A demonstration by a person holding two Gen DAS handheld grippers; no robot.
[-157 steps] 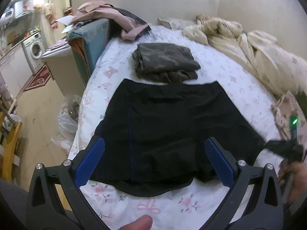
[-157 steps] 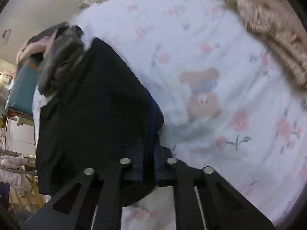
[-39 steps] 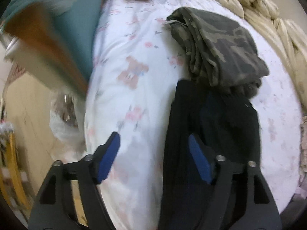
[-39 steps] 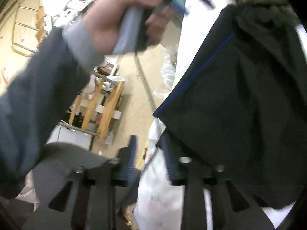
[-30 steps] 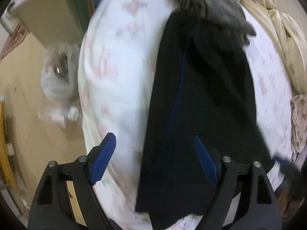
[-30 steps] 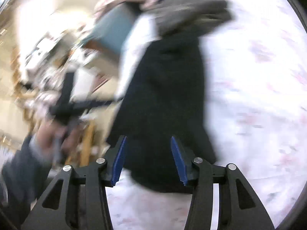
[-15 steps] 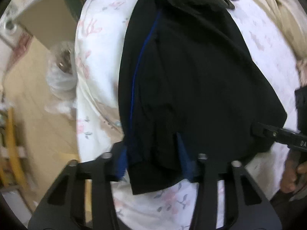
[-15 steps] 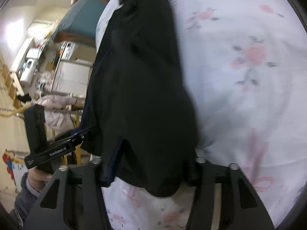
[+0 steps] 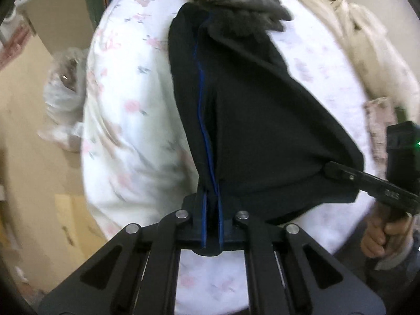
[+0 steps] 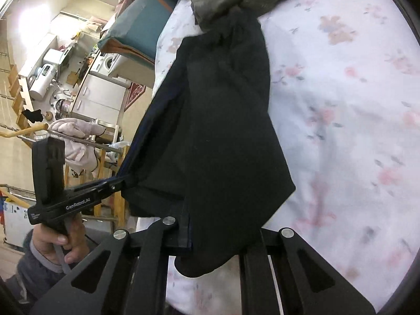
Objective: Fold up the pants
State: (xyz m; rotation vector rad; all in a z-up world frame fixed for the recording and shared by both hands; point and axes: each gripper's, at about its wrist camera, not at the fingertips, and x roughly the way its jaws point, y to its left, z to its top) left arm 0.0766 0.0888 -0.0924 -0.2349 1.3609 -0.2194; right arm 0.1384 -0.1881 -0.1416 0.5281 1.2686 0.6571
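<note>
Black pants (image 9: pixel 252 120), folded lengthwise, lie along the bed (image 9: pixel 126 131) near its left edge; a blue side stripe (image 9: pixel 203 120) runs down the fold. The near hem is raised off the sheet, held at two corners.

Left gripper (image 9: pixel 212 204): fingers closed on the hem corner at the stripe, blue pads pressed together with cloth between. Right gripper (image 10: pixel 218 233): fingers clamped on the other hem corner (the pads are mostly buried under black fabric, only the left one's edge shows). Each gripper appears in the other's view, held by a hand: left hand (image 10: pixel 60 239), right hand (image 9: pixel 383 233).

Far end of the pants touches a folded camouflage garment (image 9: pixel 236 2) lying toward the head of the bed; whether it overlaps the waistband is unclear.

Surface: white sheet with pink flowers and bear prints. A cream quilt (image 9: pixel 367 36) is bunched along the bed's right edge. A patterned pink cloth (image 9: pixel 378 120) sits near the right edge, half cut off by the right gripper.

Room: tan floor on the left, a plastic bag (image 9: pixel 63 89) beside the bed (blurred). Teal chair back (image 10: pixel 141 26) with pink clothes draped over it, washing machine (image 10: pixel 107 60), white cabinets (image 10: pixel 102 97), wooden rack (image 10: pixel 105 162) hung with a pale garment.
</note>
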